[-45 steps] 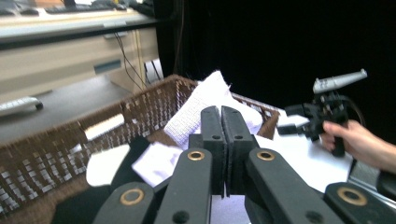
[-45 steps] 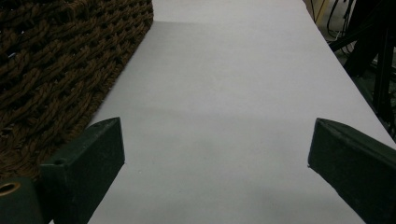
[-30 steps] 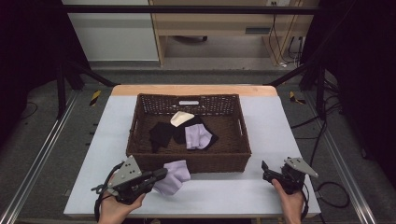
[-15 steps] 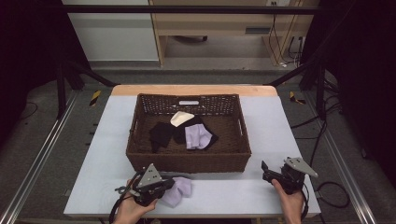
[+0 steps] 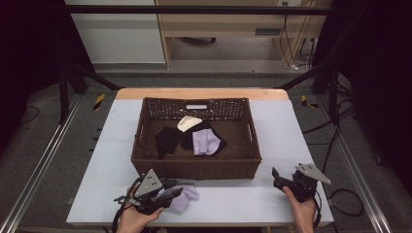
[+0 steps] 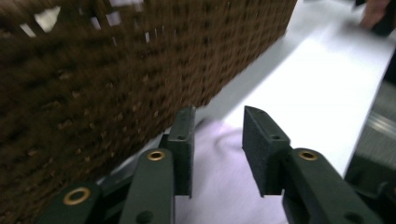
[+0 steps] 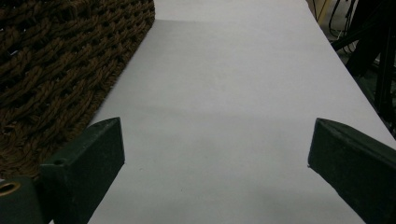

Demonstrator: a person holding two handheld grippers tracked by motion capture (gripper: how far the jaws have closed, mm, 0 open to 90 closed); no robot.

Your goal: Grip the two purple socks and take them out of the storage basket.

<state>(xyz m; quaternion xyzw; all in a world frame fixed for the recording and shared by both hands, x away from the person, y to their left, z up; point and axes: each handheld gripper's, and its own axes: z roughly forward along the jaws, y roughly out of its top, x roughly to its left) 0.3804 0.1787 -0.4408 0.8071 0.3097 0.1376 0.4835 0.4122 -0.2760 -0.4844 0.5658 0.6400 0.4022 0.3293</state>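
Looking down from the high view, the left tongs (image 5: 167, 193) sit at the near edge of the bench (image 5: 301, 141), just in front of the wicker basket (image 5: 194, 170), with a lavender sock (image 5: 184, 198) lying directly under and just ahead of their tips; the right tongs (image 5: 278, 178) hover well apart, off the basket's near right corner, so the left hand is plainly the nearer one. Inside the basket lie a second lavender sock (image 5: 204, 142), a black sock (image 5: 167, 139) and a cream one (image 5: 188, 123). From the left gripper view, the left tongs stand part-way apart with the lavender sock between and below the jaws, its body running back toward the hand and the basket wall close on one side; whether the pads touch cloth I cannot tell. From the right gripper view, the right tongs are spread wide over bare bench, holding nothing, with the basket's corner beside them.
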